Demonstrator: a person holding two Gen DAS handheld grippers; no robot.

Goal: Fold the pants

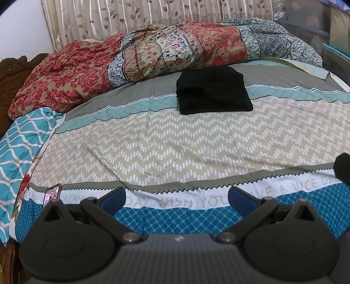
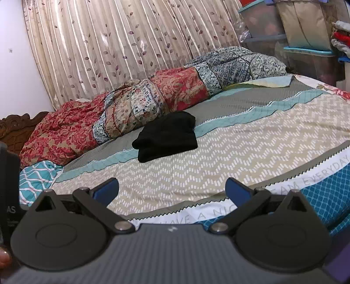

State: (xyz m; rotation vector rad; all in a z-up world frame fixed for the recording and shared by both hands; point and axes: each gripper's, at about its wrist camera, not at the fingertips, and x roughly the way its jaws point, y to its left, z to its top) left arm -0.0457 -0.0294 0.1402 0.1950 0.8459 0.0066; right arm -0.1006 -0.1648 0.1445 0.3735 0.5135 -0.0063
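Black pants (image 1: 213, 89) lie folded into a compact rectangle on the patterned bedspread (image 1: 175, 139), toward the far side of the bed. The right wrist view shows the same pants (image 2: 167, 136) left of centre. My left gripper (image 1: 177, 196) hovers over the near edge of the bed, open, with nothing between its blue pads (image 1: 116, 196). My right gripper (image 2: 171, 189) is also open and empty above the near part of the bedspread (image 2: 240, 153), well short of the pants. A dark piece of the other gripper (image 1: 342, 168) shows at the right edge of the left wrist view.
A crumpled red and floral quilt (image 1: 109, 63) lies along the far side in front of a curtain (image 1: 131, 17). A phone (image 1: 52, 193) rests at the bed's near left edge. Stacked storage bins (image 2: 306, 43) stand at the right. A carved wooden headboard (image 2: 19, 126) is at the left.
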